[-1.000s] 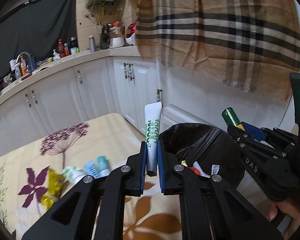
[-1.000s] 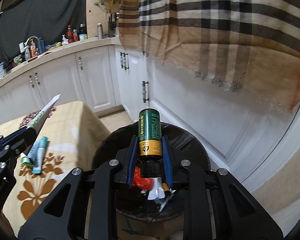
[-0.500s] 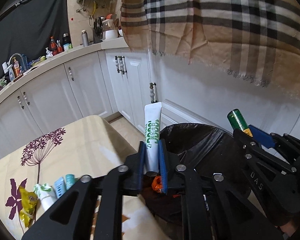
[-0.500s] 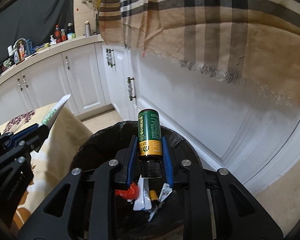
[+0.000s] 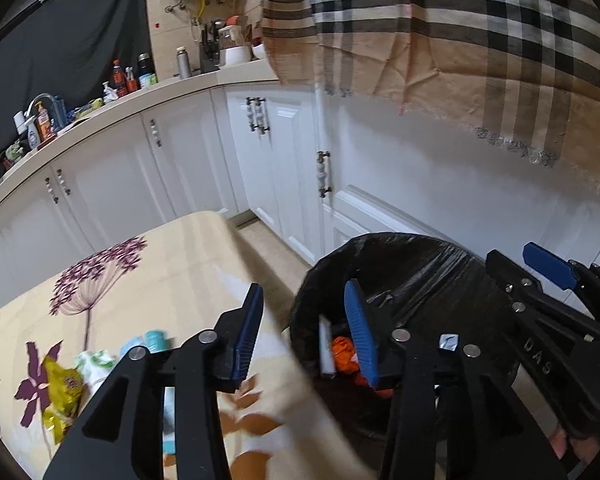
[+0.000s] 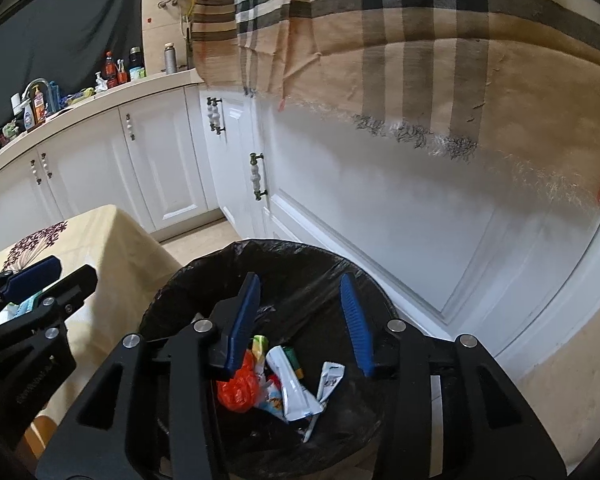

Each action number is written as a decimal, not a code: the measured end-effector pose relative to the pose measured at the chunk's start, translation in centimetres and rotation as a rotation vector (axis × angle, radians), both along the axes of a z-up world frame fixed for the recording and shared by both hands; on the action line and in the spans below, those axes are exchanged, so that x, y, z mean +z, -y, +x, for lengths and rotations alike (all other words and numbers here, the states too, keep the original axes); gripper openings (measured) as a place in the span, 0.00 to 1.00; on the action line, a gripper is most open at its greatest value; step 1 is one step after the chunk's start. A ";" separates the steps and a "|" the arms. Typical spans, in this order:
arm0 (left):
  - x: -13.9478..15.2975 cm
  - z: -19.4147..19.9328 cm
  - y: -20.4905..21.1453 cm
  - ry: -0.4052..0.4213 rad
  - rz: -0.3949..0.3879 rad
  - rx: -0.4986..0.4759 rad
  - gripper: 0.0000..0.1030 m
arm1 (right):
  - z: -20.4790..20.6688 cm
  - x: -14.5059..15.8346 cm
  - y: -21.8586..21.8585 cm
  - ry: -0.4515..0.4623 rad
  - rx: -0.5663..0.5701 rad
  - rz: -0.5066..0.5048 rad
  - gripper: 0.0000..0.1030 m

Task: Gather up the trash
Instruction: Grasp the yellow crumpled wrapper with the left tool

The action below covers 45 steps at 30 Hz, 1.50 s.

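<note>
Left gripper [image 5: 304,328] has just been opening and its blue pads now stand spread with nothing between them. In the left wrist view it straddles the edge of the table [image 5: 188,264], one finger over the floral tablecloth, the other over the mouth of the trash bin [image 5: 412,256], which is lined with a black bag and sits just beside the table. Down in the bin a white tube [image 5: 326,346] stands against the near wall next to orange plastic [image 5: 344,356]. Still lying on the table, to the left of the fingers, are a yellow wrapper [image 5: 62,394], a crumpled white-and-green piece [image 5: 96,364] and a teal tube [image 5: 154,338]. The right gripper [image 5: 540,276] reaches in from the right over the bin's far side. White cabinets [image 5: 188,168] run behind, with a plaid cloth [image 5: 460,40] hanging above them.

From the right wrist view, the right gripper [image 6: 300,320] has also just been opening; its pads are apart and empty, held directly over the bin [image 6: 300,252]. Below them lies the collected trash: a white tube [image 6: 294,384], a green bottle [image 6: 292,360] partly hidden beside it, an orange bag [image 6: 238,388] and a small sachet [image 6: 330,378]. The left gripper [image 6: 36,280] shows at the left, over the table corner [image 6: 112,240].
</note>
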<state>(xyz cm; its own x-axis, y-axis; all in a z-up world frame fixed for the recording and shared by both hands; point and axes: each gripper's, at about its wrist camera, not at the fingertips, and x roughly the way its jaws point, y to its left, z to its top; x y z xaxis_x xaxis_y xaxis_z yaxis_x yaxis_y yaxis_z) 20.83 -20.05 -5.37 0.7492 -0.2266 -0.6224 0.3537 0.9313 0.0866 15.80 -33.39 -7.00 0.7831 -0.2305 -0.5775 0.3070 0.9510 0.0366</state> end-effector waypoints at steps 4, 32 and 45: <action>0.3 -0.7 -2.7 -0.004 -0.001 0.045 0.44 | -0.4 0.4 -1.5 0.002 0.025 0.005 0.40; -2.0 -3.1 -19.9 -0.122 0.005 0.338 0.52 | -1.2 1.9 -16.2 -0.044 0.341 0.012 0.41; -3.2 0.0 -19.9 -0.219 0.010 0.290 0.47 | 0.1 1.3 -18.0 -0.082 0.386 0.014 0.41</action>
